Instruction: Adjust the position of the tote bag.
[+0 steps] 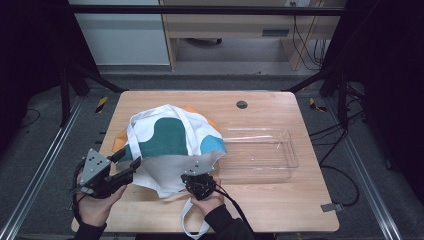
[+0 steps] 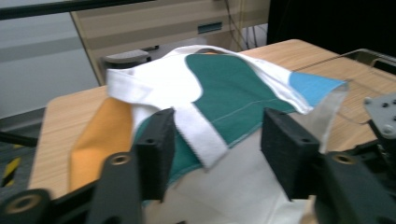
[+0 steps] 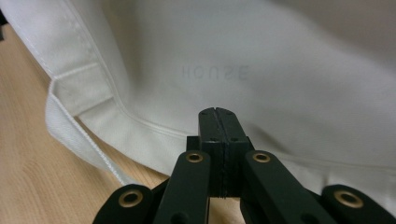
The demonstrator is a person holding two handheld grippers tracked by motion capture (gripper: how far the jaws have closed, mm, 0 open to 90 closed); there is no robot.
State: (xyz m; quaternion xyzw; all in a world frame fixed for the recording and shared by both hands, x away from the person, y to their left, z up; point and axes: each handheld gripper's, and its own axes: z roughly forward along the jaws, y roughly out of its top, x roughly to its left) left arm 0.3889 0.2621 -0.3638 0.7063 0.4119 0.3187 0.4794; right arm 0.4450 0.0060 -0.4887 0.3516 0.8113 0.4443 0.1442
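Observation:
A white tote bag (image 1: 170, 135) with teal, blue and orange patches lies puffed up on the wooden table (image 1: 280, 210). In the left gripper view the bag (image 2: 224, 88) rises like a tent, and a white strap (image 2: 201, 135) hangs between the jaws of my left gripper (image 2: 219, 144). That gripper (image 1: 127, 161) is open at the bag's left edge, its pads clear of the strap. My right gripper (image 1: 199, 176) is shut at the near hem. In its own view the tips (image 3: 217, 114) overlap the plain cloth (image 3: 280, 70), which looks pinched between them.
A clear plastic tray (image 1: 292, 160) sits right of the bag, touching its blue corner. A second strap (image 1: 192, 225) hangs off the table's near edge by the right hand. A dark round hole (image 1: 242, 104) marks the table's far side.

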